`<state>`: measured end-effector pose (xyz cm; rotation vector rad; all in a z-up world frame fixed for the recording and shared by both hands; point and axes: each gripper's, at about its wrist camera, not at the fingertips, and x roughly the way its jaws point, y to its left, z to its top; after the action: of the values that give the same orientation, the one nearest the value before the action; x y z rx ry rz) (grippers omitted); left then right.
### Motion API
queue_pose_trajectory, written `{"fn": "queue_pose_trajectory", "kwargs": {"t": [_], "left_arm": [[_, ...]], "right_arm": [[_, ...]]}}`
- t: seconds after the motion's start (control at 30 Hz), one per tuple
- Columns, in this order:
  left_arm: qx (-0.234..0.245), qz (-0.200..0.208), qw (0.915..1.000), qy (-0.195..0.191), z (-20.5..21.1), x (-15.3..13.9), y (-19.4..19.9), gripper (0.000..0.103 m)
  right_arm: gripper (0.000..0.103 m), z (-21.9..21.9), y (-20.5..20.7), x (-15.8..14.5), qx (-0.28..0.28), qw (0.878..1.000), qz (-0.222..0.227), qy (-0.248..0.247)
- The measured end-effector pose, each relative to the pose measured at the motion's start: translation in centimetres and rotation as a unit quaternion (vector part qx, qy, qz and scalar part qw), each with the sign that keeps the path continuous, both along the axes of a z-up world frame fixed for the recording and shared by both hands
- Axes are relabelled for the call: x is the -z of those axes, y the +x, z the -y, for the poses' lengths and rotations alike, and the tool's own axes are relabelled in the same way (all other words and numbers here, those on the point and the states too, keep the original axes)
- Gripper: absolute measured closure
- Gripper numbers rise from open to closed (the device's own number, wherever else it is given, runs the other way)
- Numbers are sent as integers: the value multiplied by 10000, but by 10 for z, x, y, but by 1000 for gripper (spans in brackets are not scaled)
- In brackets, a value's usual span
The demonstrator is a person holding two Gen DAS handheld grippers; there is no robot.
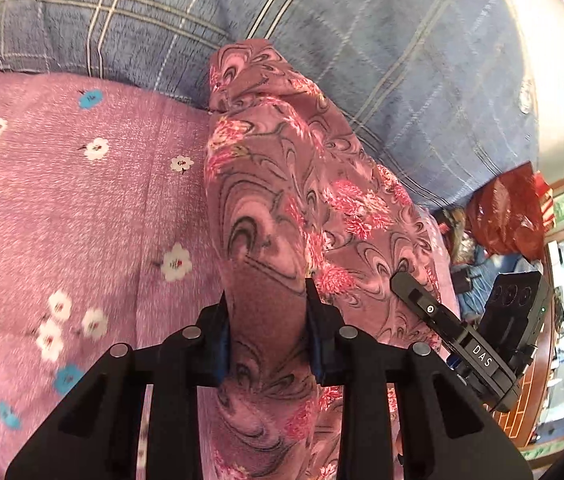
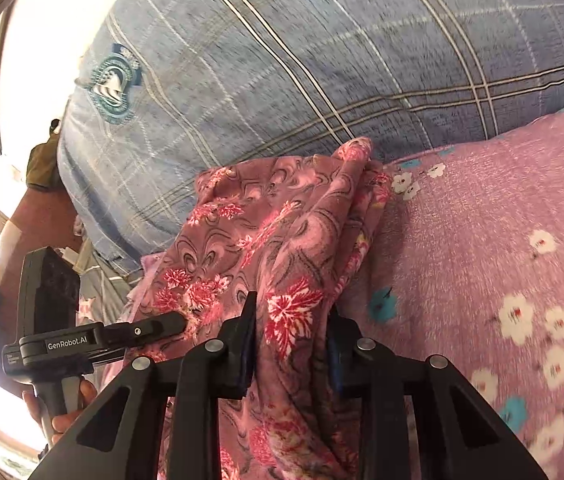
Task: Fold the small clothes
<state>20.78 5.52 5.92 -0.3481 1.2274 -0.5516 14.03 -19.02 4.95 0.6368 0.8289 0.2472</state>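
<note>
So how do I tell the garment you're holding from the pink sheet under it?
The garment carries dark swirls and red-pink flowers; the sheet is speckled lilac-pink with small white and blue blossoms. The garment is bunched in folds, pinched by the left claw and the right claw; the sheet lies spread flat. Both are pink florals.

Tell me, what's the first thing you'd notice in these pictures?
The swirly pink flowered cloth jumps out, bunched up in the middle and pinched by both the left gripper and the right gripper. It drapes over a purple bedsheet dotted with white and blue blossoms, and a big blue plaid quilt rises behind.
</note>
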Motion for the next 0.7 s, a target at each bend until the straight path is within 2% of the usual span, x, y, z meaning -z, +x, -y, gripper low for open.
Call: {"fn": "queue_pose_trajectory", "kwargs": {"t": [0.23, 0.4, 0.57, 0.7], "left_arm": [[12, 310, 9995, 34, -33, -26, -38, 76], [-71, 488, 9985, 221, -70, -34, -66, 76], [-261, 453, 9981, 325, -96, -25, -85, 76], [-461, 142, 9984, 285, -129, 2, -92, 75]], "right_arm": [[74, -29, -40, -24, -40, 9999, 144, -66], [74, -59, -61, -28, -157, 9997, 158, -69], [74, -90, -66, -19, -385, 9992, 49, -6], [73, -117, -70, 2, -611, 9980, -92, 124]]}}
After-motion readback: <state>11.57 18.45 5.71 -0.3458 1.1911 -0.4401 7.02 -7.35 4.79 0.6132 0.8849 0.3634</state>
